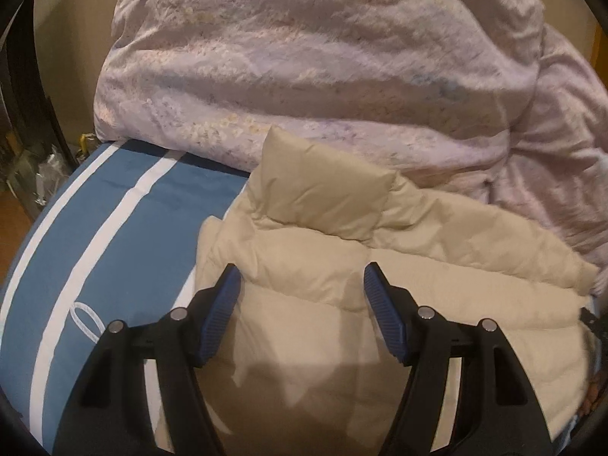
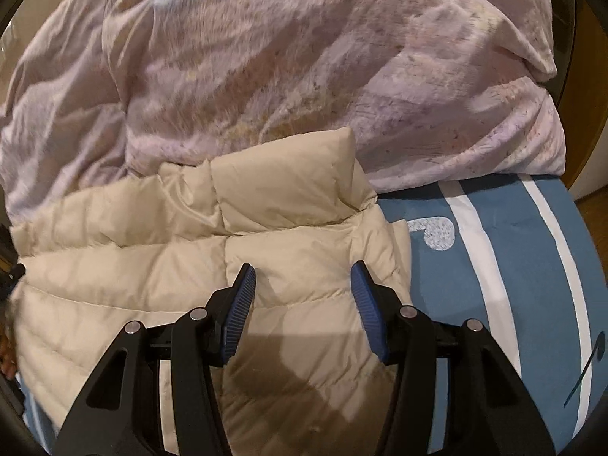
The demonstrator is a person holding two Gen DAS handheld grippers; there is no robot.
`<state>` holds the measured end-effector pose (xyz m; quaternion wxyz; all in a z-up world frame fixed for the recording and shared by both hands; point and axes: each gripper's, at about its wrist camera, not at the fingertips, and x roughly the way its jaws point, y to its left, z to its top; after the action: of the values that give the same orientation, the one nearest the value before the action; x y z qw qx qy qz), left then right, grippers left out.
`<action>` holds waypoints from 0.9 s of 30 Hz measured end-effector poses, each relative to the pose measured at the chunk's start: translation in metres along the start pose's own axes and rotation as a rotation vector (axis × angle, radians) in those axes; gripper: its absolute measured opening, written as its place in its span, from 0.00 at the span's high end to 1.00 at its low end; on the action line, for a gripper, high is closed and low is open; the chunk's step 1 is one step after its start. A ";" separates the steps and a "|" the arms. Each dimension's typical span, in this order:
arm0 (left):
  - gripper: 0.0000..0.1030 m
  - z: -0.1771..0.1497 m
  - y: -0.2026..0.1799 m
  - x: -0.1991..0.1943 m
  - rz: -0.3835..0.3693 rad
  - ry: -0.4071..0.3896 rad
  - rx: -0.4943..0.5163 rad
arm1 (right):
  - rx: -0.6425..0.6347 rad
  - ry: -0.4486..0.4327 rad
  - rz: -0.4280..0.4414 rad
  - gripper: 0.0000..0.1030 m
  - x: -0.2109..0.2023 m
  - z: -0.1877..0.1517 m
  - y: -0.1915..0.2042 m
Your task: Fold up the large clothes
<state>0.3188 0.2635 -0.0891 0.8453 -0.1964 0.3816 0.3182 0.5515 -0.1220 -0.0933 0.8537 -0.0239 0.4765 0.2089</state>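
**Puffer jacket laid out, fold seemingly half made**

A rumpled lilac floral duvet (image 1: 304,68) fills everything beyond both sets of jaws, heaped across the far part of the bed. Under it, the blue bedsheet with white stripes (image 1: 106,228) runs out to the left of the left jaws and to the right of the right jaws. The cream puffer jacket (image 1: 342,266) lies on this sheet directly below and ahead of both grippers, its padded collar (image 2: 288,190) standing up just past the fingertips against the duvet. The jacket looks compact, so its sides may already be tucked in, though that cannot be confirmed; a final fold likely remains. The left gripper (image 1: 302,285) and right gripper (image 2: 304,283) each hover with jaws spread, pinching nothing. Wooden floor and dim clutter show at the edges of the bed
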 end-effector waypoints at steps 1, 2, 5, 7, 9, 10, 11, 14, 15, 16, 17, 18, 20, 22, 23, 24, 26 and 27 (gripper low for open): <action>0.34 0.000 0.000 0.003 0.009 0.003 0.000 | -0.007 -0.002 -0.008 0.45 0.003 -0.001 0.002; 0.34 0.001 0.001 0.008 0.018 0.005 0.000 | -0.015 -0.006 -0.015 0.44 0.006 -0.001 0.004; 0.34 0.002 0.002 0.018 0.034 0.009 0.004 | -0.030 -0.012 -0.028 0.40 0.014 -0.001 0.007; 0.33 0.003 0.002 0.024 0.043 0.008 0.010 | -0.030 -0.015 -0.033 0.39 0.019 -0.001 0.007; 0.31 0.004 0.002 0.029 0.052 0.007 0.012 | -0.026 -0.018 -0.034 0.37 0.023 -0.001 0.008; 0.29 0.004 0.002 0.033 0.058 0.007 0.013 | -0.026 -0.020 -0.036 0.36 0.025 -0.001 0.009; 0.28 0.003 0.002 0.034 0.063 0.006 0.013 | -0.027 -0.024 -0.038 0.35 0.028 -0.001 0.010; 0.24 0.001 0.003 0.042 0.073 0.002 0.008 | -0.039 -0.038 -0.047 0.31 0.036 -0.002 0.016; 0.22 0.000 0.003 0.044 0.075 0.000 0.006 | -0.044 -0.043 -0.049 0.31 0.038 -0.003 0.017; 0.22 -0.001 0.004 0.046 0.074 -0.004 0.004 | -0.048 -0.049 -0.052 0.29 0.041 -0.004 0.020; 0.21 -0.002 0.005 0.048 0.075 -0.009 0.001 | -0.052 -0.054 -0.055 0.28 0.045 -0.004 0.024; 0.20 -0.003 0.005 0.049 0.076 -0.011 0.000 | -0.056 -0.057 -0.057 0.28 0.047 -0.006 0.025; 0.18 -0.004 0.006 0.052 0.077 -0.013 -0.007 | -0.065 -0.061 -0.063 0.26 0.050 -0.006 0.029; 0.17 -0.005 0.007 0.054 0.075 -0.012 -0.010 | -0.071 -0.064 -0.067 0.25 0.053 -0.006 0.032; 0.16 -0.004 0.007 0.054 0.075 -0.011 -0.011 | -0.072 -0.065 -0.068 0.24 0.054 -0.007 0.033; 0.16 -0.004 0.006 0.054 0.076 -0.010 -0.010 | -0.072 -0.066 -0.069 0.24 0.055 -0.007 0.034; 0.15 -0.003 0.006 0.055 0.075 -0.005 -0.012 | -0.073 -0.068 -0.069 0.24 0.048 -0.012 0.029; 0.14 -0.003 0.006 0.056 0.072 -0.002 -0.016 | -0.073 -0.068 -0.070 0.24 0.048 -0.012 0.028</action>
<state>0.3415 0.2879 -0.1349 0.8321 -0.1890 0.3851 0.3516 0.5527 -0.0834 -0.1347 0.8746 -0.0645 0.4382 0.1970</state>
